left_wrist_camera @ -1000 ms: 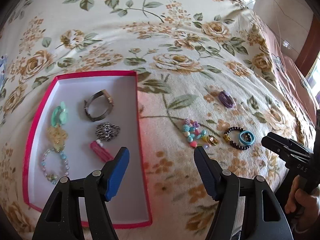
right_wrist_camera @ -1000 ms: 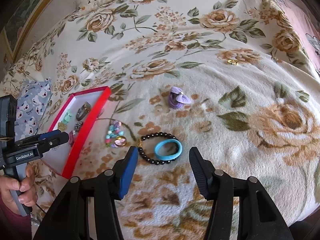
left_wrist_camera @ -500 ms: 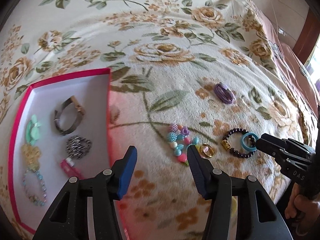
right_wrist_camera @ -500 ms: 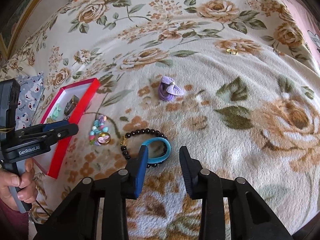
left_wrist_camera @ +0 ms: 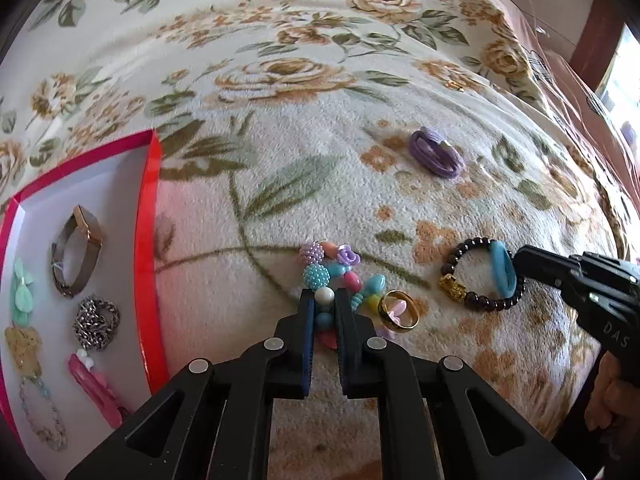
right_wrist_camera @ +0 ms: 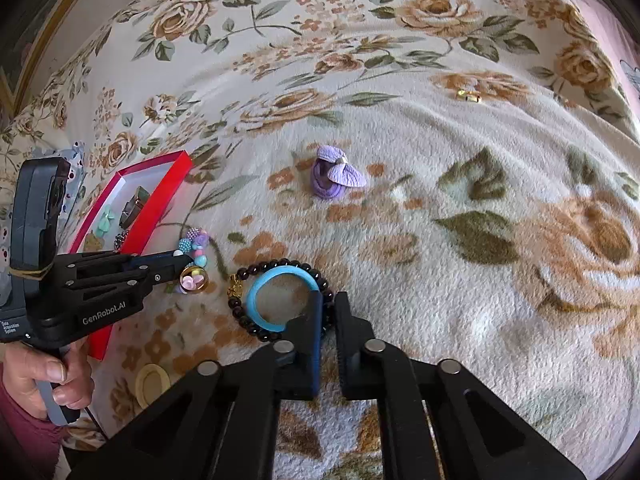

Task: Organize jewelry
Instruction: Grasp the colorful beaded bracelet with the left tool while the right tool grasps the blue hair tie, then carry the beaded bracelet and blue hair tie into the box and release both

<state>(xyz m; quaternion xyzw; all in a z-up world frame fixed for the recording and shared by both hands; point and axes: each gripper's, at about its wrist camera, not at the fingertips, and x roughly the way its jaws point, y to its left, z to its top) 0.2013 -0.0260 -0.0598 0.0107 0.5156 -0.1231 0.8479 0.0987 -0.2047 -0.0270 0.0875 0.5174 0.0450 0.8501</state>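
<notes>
Your red tray (left_wrist_camera: pixel 149 216) holds about 6 pieces, while your left gripper (left_wrist_camera: pixel 324 300) is clamped on the beaded bracelet (left_wrist_camera: pixel 320 276), your right gripper (right_wrist_camera: pixel 326 306) pinches the blue ring (right_wrist_camera: pixel 256 300), and the gold ring (left_wrist_camera: pixel 398 312), black bracelet (left_wrist_camera: pixel 480 300) and purple hair tie (left_wrist_camera: pixel 436 152) remain on the blanket (left_wrist_camera: pixel 320 160).

Right gripper (right_wrist_camera: pixel 329 300) shut on the blue ring (right_wrist_camera: pixel 267 300), jaws just closed, blue ring lying over a black bead bracelet (right_wrist_camera: pixel 280 268) on the flowery blanket (right_wrist_camera: pixel 440 200). Left gripper (right_wrist_camera: pixel 182 258) shut on the colorful bead bracelet (right_wrist_camera: pixel 194 242), next to a gold ring (right_wrist_camera: pixel 193 279). Red box (right_wrist_camera: pixel 160 196) at left. Purple hair tie (right_wrist_camera: pixel 334 174) farther back. Hand (right_wrist_camera: pixel 44 380) on the handle.
</notes>
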